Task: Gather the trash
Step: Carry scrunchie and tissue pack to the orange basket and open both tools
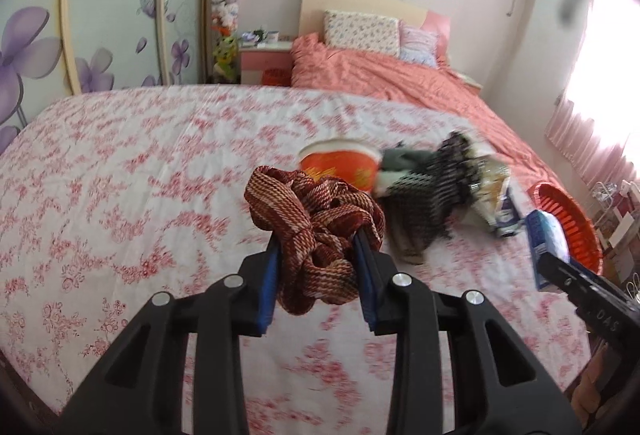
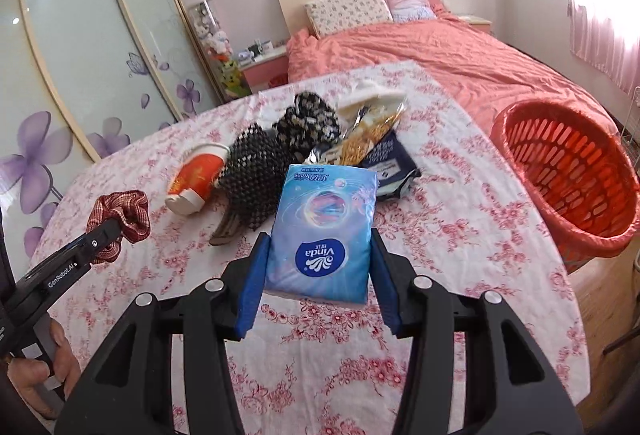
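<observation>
- Presently, the left gripper (image 1: 316,255) is pinched on a red-and-cream striped scrunchie (image 1: 316,231), lifted clear of the floral sheet (image 1: 120,175) at frame centre.
- The right gripper (image 2: 320,267) clamps a blue Vinda tissue pack (image 2: 324,231) between its blue pads (image 2: 256,275), lower centre of its view.
- Behind, on the sheet: an orange paper cup (image 2: 198,179) on its side, touching a black mesh item (image 2: 254,171); a snack wrapper (image 2: 372,135); a dark blue packet (image 2: 390,165).
- An orange slotted basket (image 2: 568,179) stands at right edge, tilted.
</observation>
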